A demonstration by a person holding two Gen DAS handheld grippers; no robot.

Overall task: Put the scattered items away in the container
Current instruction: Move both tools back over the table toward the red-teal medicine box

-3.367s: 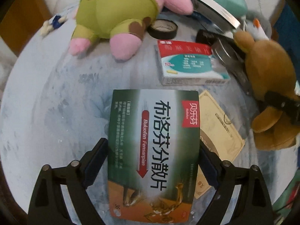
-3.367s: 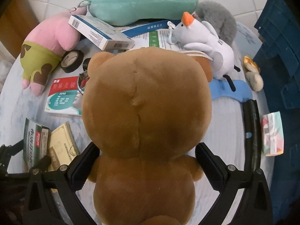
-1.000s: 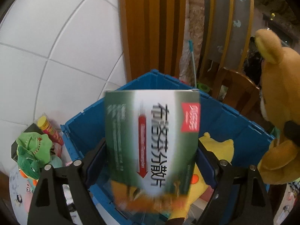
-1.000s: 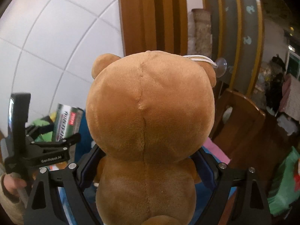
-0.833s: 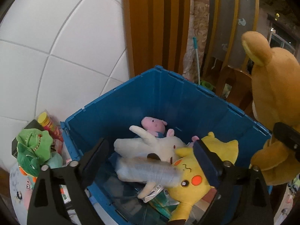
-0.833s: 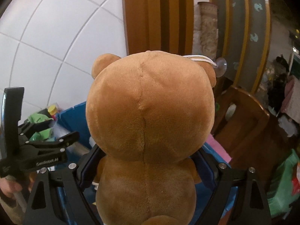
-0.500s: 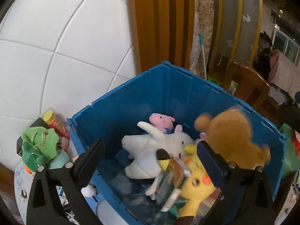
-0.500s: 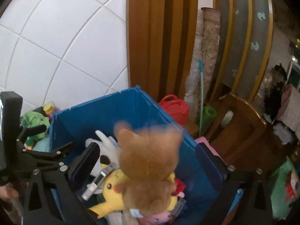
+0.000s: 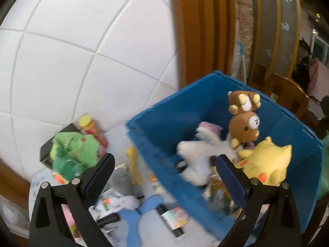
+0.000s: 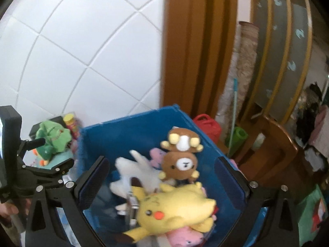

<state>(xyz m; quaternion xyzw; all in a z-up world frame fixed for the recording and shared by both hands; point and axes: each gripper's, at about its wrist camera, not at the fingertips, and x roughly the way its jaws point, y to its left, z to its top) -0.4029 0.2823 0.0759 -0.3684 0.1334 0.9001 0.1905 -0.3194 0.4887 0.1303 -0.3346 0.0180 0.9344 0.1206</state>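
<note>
- A brown bear plush (image 10: 180, 164) lies upside down inside the blue crate (image 10: 131, 127), face toward the camera, feet up against the far wall; it sits beyond and between the fingers of the right claw (image 10: 159, 179), clear of both.
- The right claw stands wide apart and holds nothing, its two dark pads framing the crate's opening from above.
- In the left wrist view the same bear (image 9: 244, 127) rests in the crate's far right part, ahead and to the right of the left claw (image 9: 164, 173), which is likewise spread and empty.
- Beside the bear in the crate (image 9: 170, 111): a yellow plush (image 10: 176, 207) lying on its side nearest the camera, a white plush (image 10: 137, 175) to its left, a pink plush (image 10: 185, 238) partly buried below, and a small box (image 9: 218, 193) near the front wall, blurred.
- The crate's near wall stands between the left claw and the toys inside.
- Left of the crate, on the tabletop (image 9: 39, 181), scattered items include a green plush (image 9: 72, 154), a yellow-capped tube (image 9: 93, 131), a pale yellow toy (image 9: 133, 168), a blue flat piece (image 9: 141, 210) and a small wrapped packet (image 9: 174, 220).
- A hand (image 10: 9, 210) grips the left claw's handle at the right wrist view's left edge.
- White wall tiles and wooden trim rise behind the crate.
</note>
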